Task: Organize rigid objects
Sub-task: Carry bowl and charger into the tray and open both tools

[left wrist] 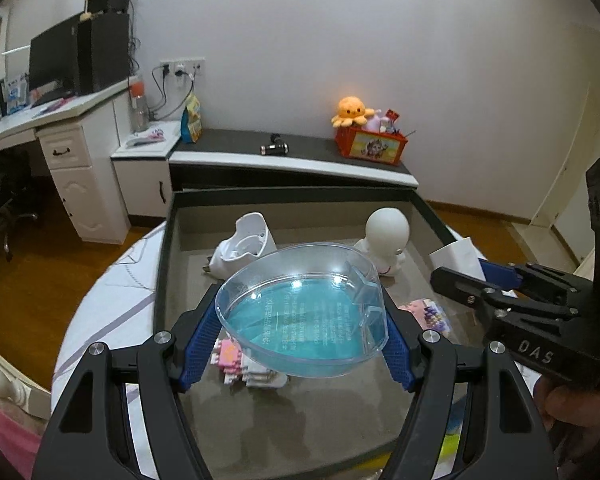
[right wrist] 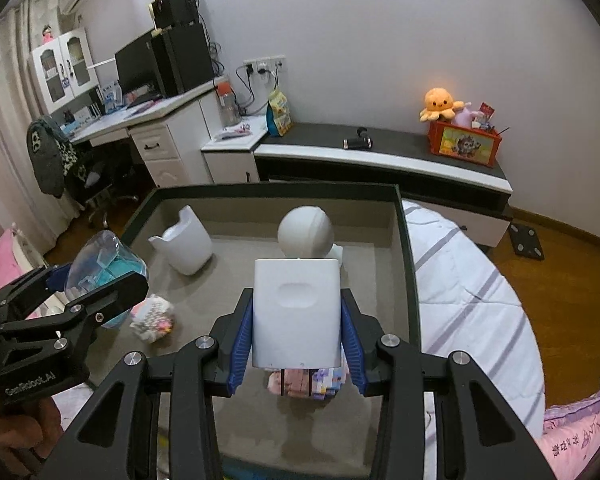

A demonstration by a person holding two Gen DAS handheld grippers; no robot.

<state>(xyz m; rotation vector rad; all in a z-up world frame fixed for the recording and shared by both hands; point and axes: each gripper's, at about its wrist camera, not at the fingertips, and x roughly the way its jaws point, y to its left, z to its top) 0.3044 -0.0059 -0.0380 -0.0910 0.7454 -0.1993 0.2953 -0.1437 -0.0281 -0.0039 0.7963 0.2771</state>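
Both grippers are seen loaded above the grey tray [left wrist: 168,240], which sits on a bed w/ a striped quilt [right wrist: 460,280].

L gripper [left wrist: 300,344]: jaws set fairly wide, blue pads [left wrist: 200,336] pressed on either side of a clear plastic lid [left wrist: 304,308] w/ a blue printed insert; it's held tilted, off the tray floor. In the right wrist view the same lid is seen at the far left, over the tray's left edge.

R gripper [right wrist: 298,336]: jaws fairly narrow, closed on a white box-shaped item [right wrist: 296,312] w/ an oval recess on its face, held upright above the tray.

Still in the tray: a white tipped-over container [left wrist: 246,246] near the back left, a white round-headed figurine [left wrist: 386,240] at the back right, a pink block toy [left wrist: 240,364] under the lid, a second pastel block toy [left wrist: 428,316] to its right.

Step judged: carry phase, both items lifted and being transported; no placement done yet. Destination can't be told from these views.

Next move calls for: a clear spot for each item to be picked, each lowered till its base is supported, then jaws eased apart. Lid is smooth and held by its rim only, so slip is a risk if tilted more. The grippers are near each other, so spacing should be kept.
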